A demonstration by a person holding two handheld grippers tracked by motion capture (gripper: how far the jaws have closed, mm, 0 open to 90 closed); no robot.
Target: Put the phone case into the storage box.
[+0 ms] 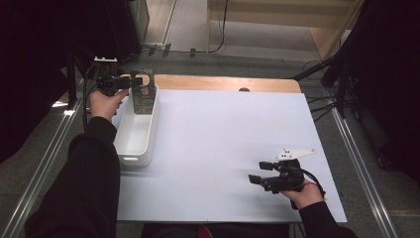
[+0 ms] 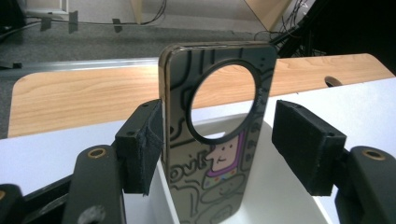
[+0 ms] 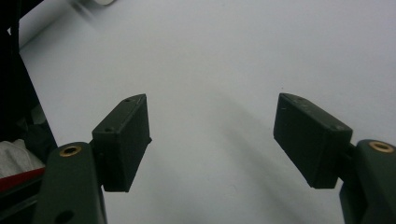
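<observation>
A dark patterned phone case (image 1: 142, 95) with a large round hole stands upright at the far end of the white bin (image 1: 132, 145). My left gripper (image 1: 135, 82) reaches over the bin's far end and is open around the case. In the left gripper view the case (image 2: 219, 173) rises from the bin (image 2: 280, 191). The left pad (image 2: 142, 149) lies against the case's edge, while the right pad (image 2: 306, 142) stands clear of it. My right gripper (image 1: 260, 172) hovers low over the white tabletop near the front right, open. In the right gripper view nothing is between the right gripper's (image 3: 212, 135) jaws.
A white sheet (image 1: 223, 129) covers most of the wooden table (image 1: 223, 83), whose bare far strip has a cable hole (image 1: 243, 89). The bin sits along the left edge. Cables and dark stands lie on the floor beyond the table.
</observation>
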